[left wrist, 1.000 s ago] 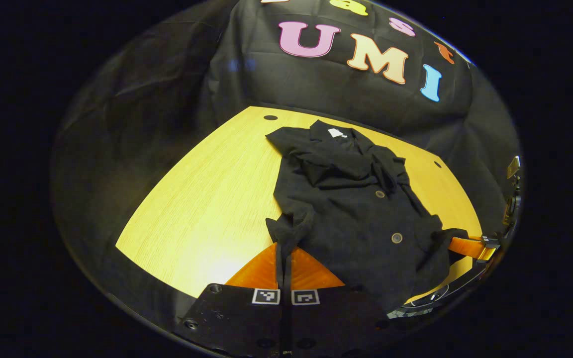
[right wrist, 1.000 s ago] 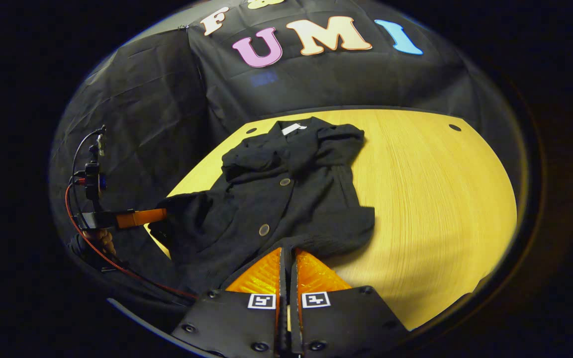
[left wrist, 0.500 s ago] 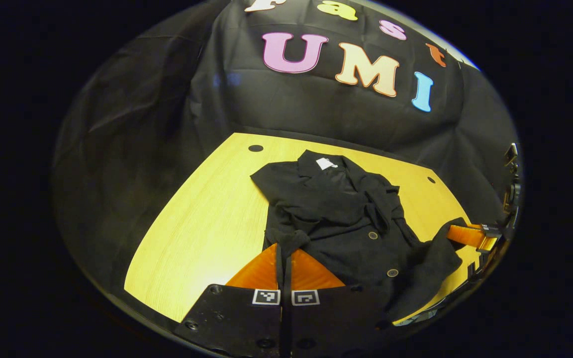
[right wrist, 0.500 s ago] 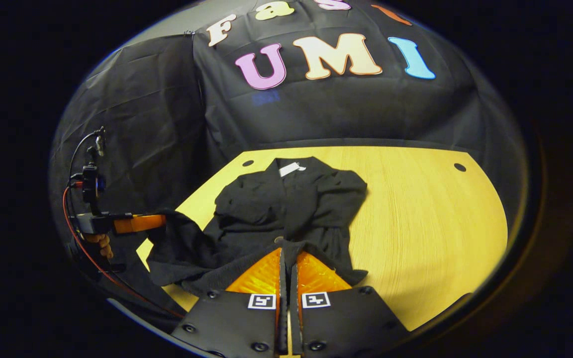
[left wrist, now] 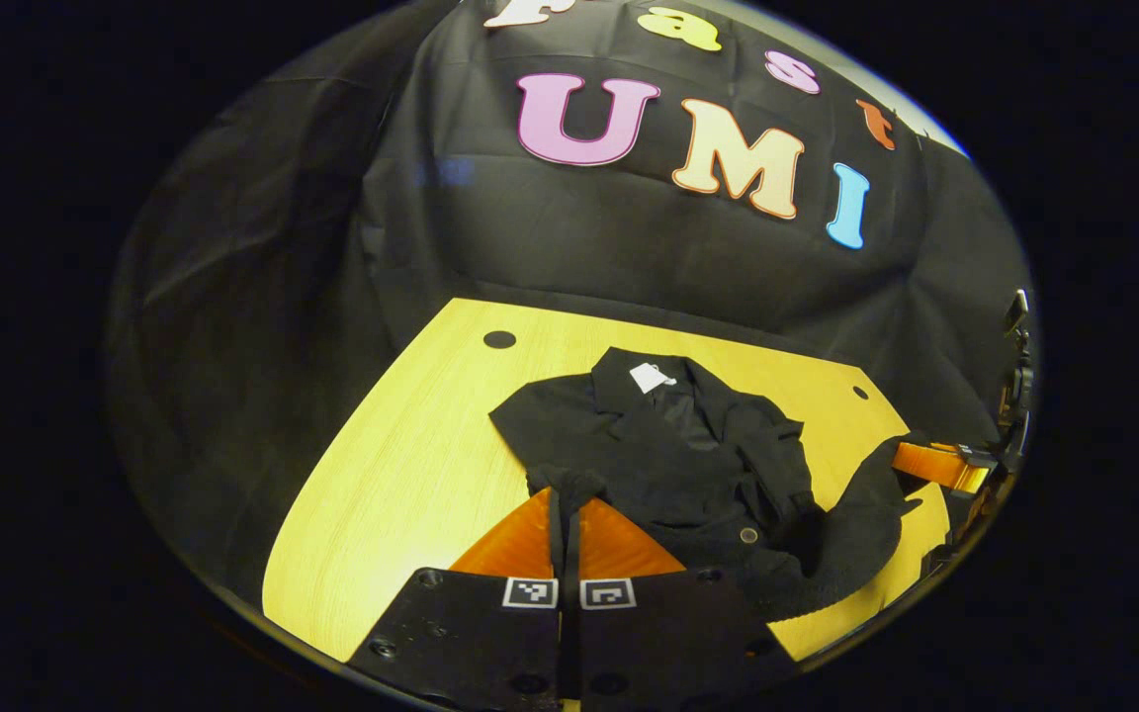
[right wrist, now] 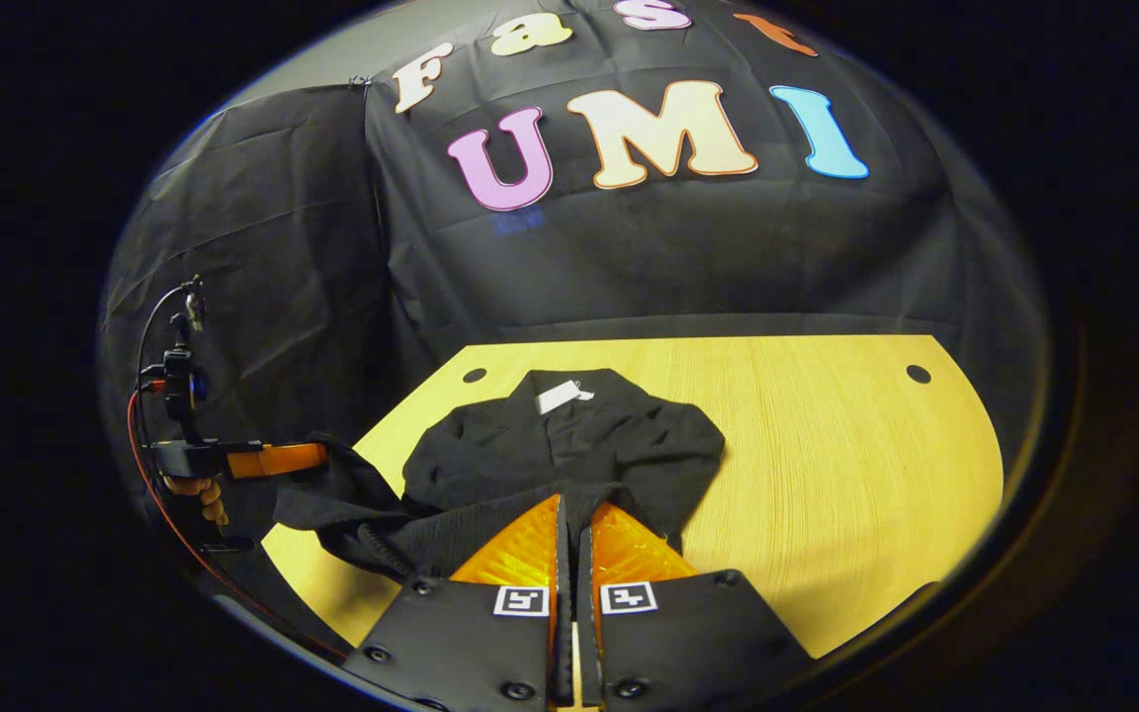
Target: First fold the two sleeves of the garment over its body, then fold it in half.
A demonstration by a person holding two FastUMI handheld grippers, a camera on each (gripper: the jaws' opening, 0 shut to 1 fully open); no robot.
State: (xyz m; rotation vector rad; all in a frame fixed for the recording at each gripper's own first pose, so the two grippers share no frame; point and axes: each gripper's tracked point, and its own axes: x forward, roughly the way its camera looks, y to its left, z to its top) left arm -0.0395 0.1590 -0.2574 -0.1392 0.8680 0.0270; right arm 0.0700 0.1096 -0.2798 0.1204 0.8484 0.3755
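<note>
On the yellow wood table (left wrist: 401,475) lies a black coat (left wrist: 673,450), and I see it from both of my grippers. Its collar end, with a small white tag (left wrist: 651,377), points at the black cloth wall (left wrist: 550,237). Both sleeves look bunched over the body, but the cloth is so dark that I cannot be sure how they sit. My left gripper (left wrist: 567,494) has its two fingers pressed together on one bottom corner of the coat, and a lump of black cloth sits right at the tips. In the left gripper view, a round button (left wrist: 748,535) shows on the front of the coat, close to the lifted bottom edge. My right gripper (right wrist: 569,504) has its fingers squeezed together too, with the other bottom corner of the coat pinched between them. The bottom edge of the coat is off the table and hangs like a band between the two grippers. In the right gripper view I see the left gripper far off at the left side, with a hand (right wrist: 196,489) under it and a red wire (right wrist: 139,465) running near it, and the cloth stretches from there over to my own fingers. The top half of the coat lies flat on the table. Two small dark holes (right wrist: 918,374) sit near the far corners of the table.
</note>
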